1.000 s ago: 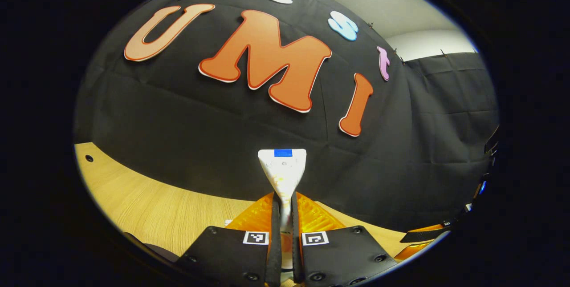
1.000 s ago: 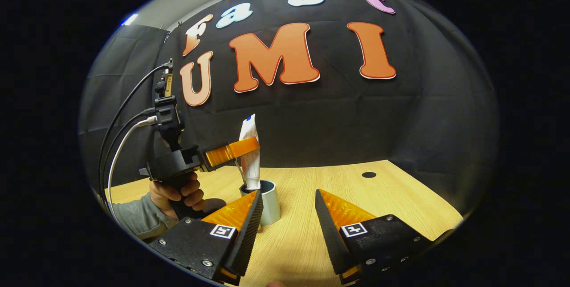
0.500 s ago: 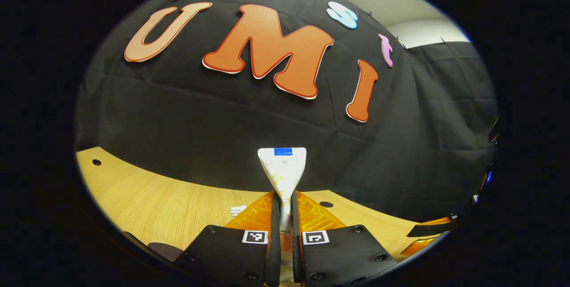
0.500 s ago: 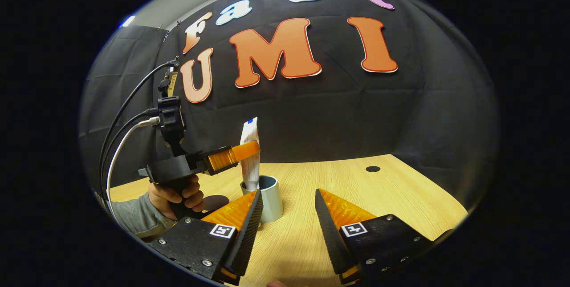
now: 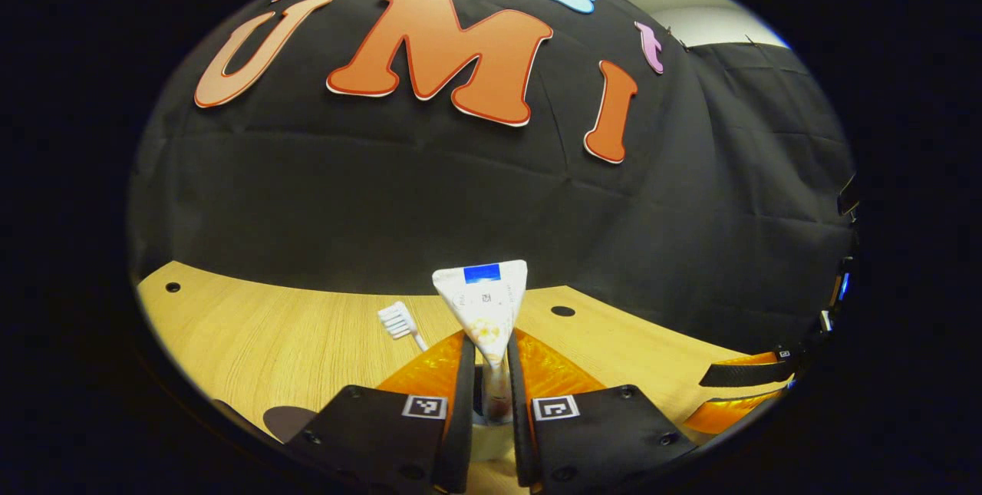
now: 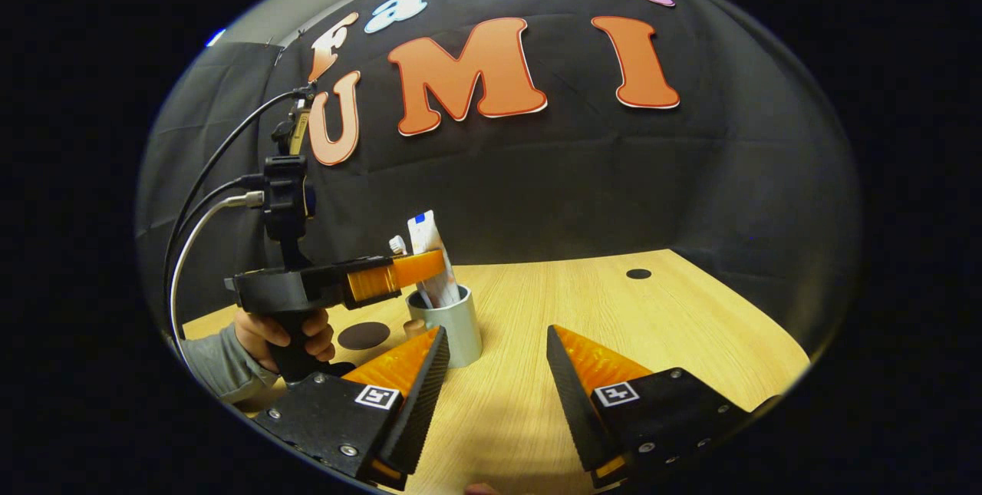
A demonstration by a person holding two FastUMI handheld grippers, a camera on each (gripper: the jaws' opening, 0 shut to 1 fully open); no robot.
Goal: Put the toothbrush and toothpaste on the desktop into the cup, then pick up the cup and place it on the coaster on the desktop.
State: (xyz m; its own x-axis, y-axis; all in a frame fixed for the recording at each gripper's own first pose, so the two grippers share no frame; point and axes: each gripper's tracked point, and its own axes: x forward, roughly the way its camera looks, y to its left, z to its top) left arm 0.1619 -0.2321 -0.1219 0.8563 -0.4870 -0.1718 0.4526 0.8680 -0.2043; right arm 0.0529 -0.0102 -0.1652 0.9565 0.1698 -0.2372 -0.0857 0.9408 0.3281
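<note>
Left tongs [image 5: 486, 372] clamped on the toothpaste [image 6: 431, 248], whose lower end sits in the cup [image 6: 454, 326] beside the brush [image 5: 399, 320]; right tongs [image 6: 497, 372] apart, empty, near the cup. Risk: a sideways pull before release could tip the cup on the bench [image 6: 614, 326]; coaster [image 6: 364, 335] lies left of it.

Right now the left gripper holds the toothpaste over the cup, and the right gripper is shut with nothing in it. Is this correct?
Not quite: the right gripper is open, its fingers spread apart with nothing between them, as the right gripper view shows. The left gripper does hold the toothpaste over the cup.
</note>
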